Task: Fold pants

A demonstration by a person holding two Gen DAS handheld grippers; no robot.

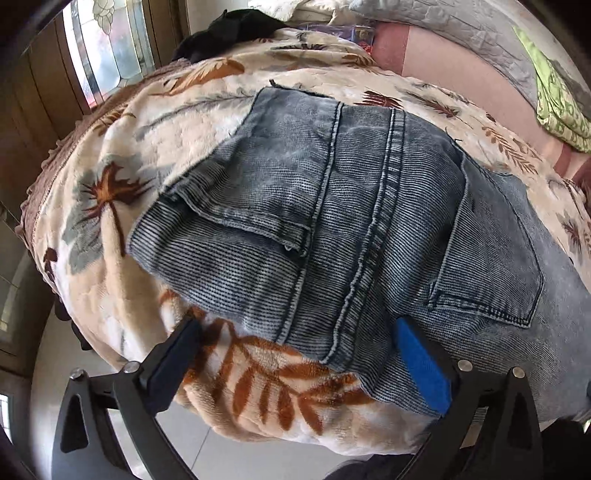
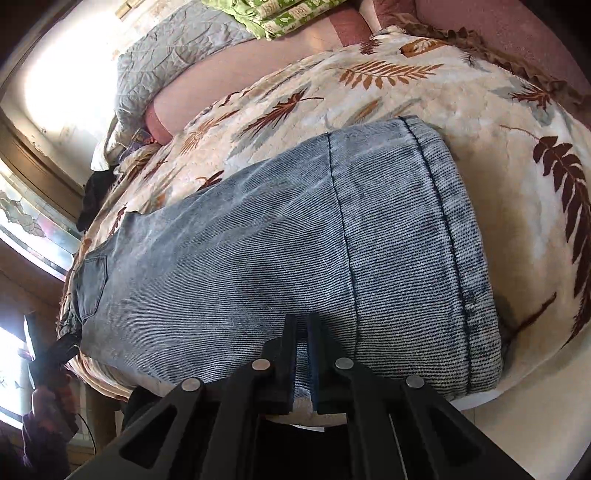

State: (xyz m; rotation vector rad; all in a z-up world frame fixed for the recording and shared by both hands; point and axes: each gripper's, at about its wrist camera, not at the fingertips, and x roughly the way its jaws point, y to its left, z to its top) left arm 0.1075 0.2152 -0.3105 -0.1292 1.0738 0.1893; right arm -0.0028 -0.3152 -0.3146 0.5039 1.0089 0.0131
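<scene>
The faded blue denim pants (image 1: 351, 221) lie flat on a cream plush blanket printed with brown and orange leaves (image 1: 110, 288), which covers a bed. In the left wrist view the seat of the pants faces up: one back pocket (image 1: 487, 251) sits toward 3 o'clock, and a second flap of denim with a stitched hem lies folded across the fabric toward 10 o'clock. The left gripper (image 1: 295, 354) hangs at 6 o'clock with its jaws spread wide; the blue-padded finger (image 1: 421, 365) rests over the lower edge of the denim, while the dark finger (image 1: 173, 365) sits over bare blanket, apart from the cloth.

In the right wrist view the pants (image 2: 258, 240) stretch from 9 o'clock to 3 o'clock, a folded-over end with dark seams lying toward 3 o'clock. The right gripper (image 2: 302, 332) at 6 o'clock has its jaws pressed close together, pinching the near edge of the denim between them.

Beyond the blanket, a grey quilted pillow (image 2: 166, 55) lies toward 11 o'clock and a green patterned cloth (image 2: 280, 18) at 12 o'clock. A black garment (image 1: 229, 29) sits at 11 o'clock in the left view.
</scene>
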